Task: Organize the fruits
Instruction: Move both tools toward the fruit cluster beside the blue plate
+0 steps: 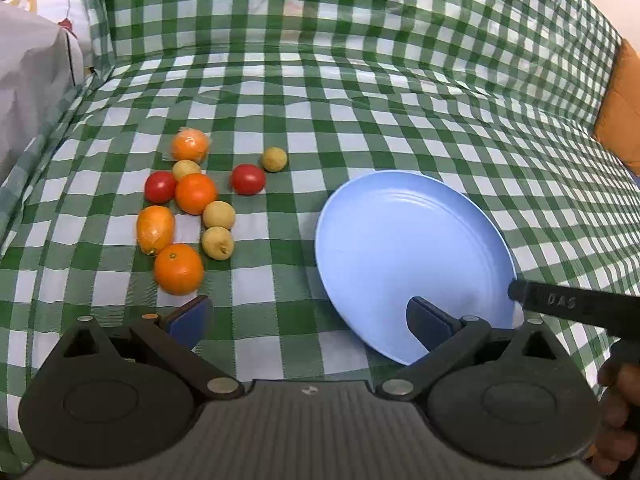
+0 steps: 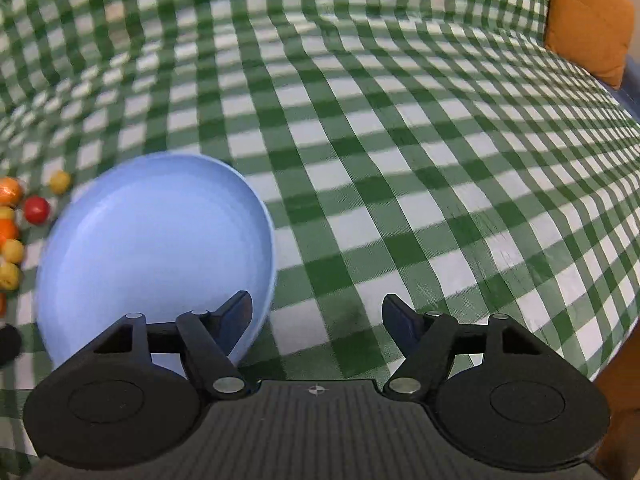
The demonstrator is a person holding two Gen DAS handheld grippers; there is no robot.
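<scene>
A green-and-white checked cloth (image 1: 360,92) covers the whole surface and runs up the back like a wall, with an orange cushion (image 2: 588,16) at the far right. The blue plate (image 1: 408,256) sits bare beside the scattered fruits (image 1: 188,204) (oranges, tomatoes, small yellow ones). The left gripper (image 1: 308,320) and right gripper (image 2: 316,320) both hang spread wide, holding nothing.

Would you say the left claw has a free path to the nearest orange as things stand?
Probably yes. The left claw is open, and the nearest orange lies just ahead of its left finger on the checked cloth, with nothing between them. The blue plate sits off to the right.
</scene>
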